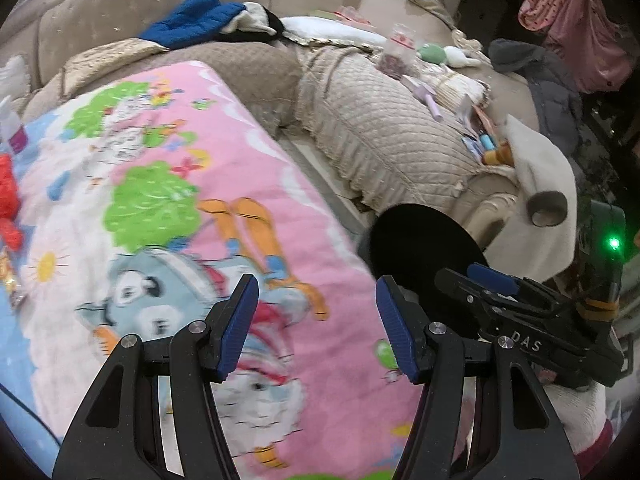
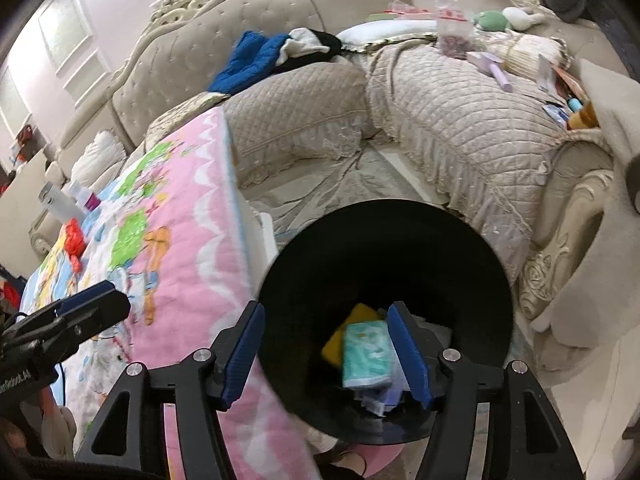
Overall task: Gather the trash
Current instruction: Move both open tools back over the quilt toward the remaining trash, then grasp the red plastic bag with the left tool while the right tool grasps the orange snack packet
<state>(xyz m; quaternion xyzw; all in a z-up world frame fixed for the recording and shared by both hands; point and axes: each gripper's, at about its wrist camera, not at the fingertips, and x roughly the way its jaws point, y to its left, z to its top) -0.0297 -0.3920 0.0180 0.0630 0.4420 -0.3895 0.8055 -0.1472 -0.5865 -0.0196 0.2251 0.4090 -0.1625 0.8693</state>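
Note:
A black round trash bin (image 2: 384, 248) stands on the floor beside the table covered by a pink cartoon blanket (image 2: 180, 240). Inside it lie a teal packet (image 2: 366, 356), a yellow item (image 2: 360, 316) and other wrappers. My right gripper (image 2: 326, 346) is open and empty, held over the bin's mouth. My left gripper (image 1: 316, 330) is open and empty above the blanket (image 1: 180, 200); the bin (image 1: 420, 248) shows to its right, with the right gripper (image 1: 520, 304) over it. Red trash (image 1: 8, 200) lies at the blanket's far left, also in the right wrist view (image 2: 74, 240).
A beige quilted sofa (image 2: 460, 132) wraps around behind, holding blue clothing (image 2: 248, 60), a clear jar (image 2: 452, 32), a plush toy (image 2: 496, 20) and small items. A white bottle (image 2: 56, 200) stands at the table's far end.

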